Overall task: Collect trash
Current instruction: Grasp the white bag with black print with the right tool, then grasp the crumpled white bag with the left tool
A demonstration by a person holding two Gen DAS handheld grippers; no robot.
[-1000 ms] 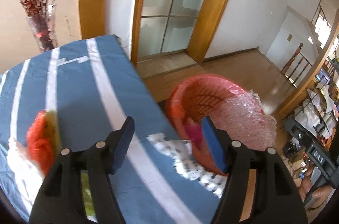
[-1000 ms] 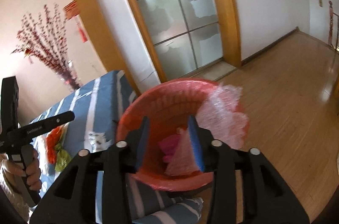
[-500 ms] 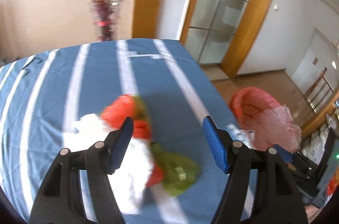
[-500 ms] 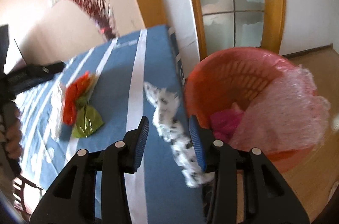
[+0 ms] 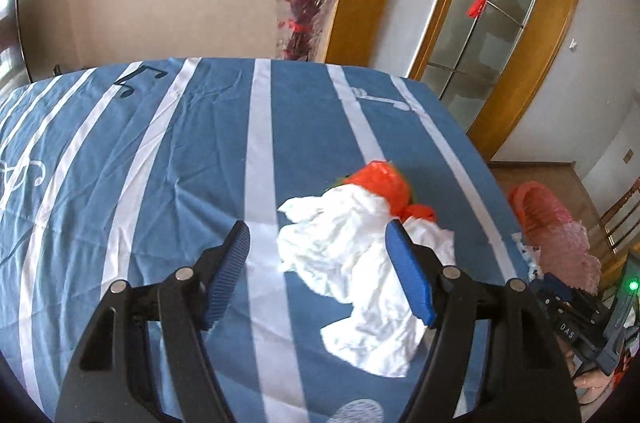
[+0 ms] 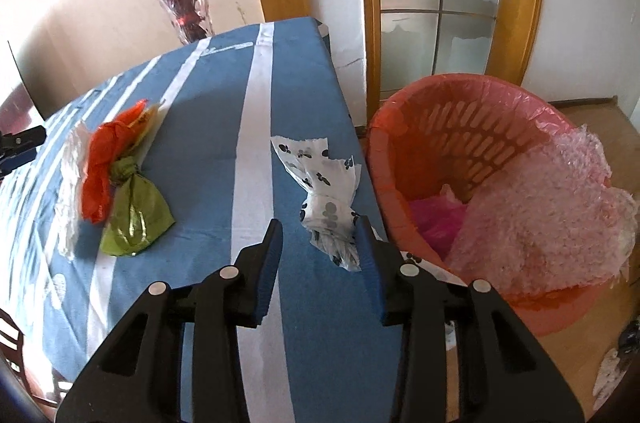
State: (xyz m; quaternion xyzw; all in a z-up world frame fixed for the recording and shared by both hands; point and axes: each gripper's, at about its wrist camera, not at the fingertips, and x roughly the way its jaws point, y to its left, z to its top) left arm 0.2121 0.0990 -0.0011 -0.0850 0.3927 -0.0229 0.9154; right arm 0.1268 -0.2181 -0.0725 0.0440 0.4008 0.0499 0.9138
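A: What lies on the blue cloth with white stripes (image 6: 208, 127)?

B: In the right wrist view, going left to right: a crumpled white plastic sheet (image 6: 70, 183), an orange plastic bag (image 6: 106, 159) lying against it, and a small green drawstring pouch (image 6: 136, 219) touching the orange bag's near end. Well apart from them, close to the cloth's right edge, lies a twisted white paper towel with dark paw prints (image 6: 326, 199).

A: And the bin?

B: A red slotted plastic basket with a thin liner (image 6: 460, 119) stands on the wooden floor just right of the table. A sheet of bubble wrap (image 6: 548, 215) hangs over its right rim, and something pink (image 6: 436, 219) lies inside.

A: The claws?

B: The left gripper (image 5: 318, 235) is spread wide above the white sheet (image 5: 360, 263), not touching it; the orange bag (image 5: 384, 183) sits just beyond. The right gripper (image 6: 318, 235) has just been narrowing, yet its jaws stand apart. The paper towel's near end is between the tips, close to the right finger (image 6: 370, 263); whether they touch, I cannot tell.
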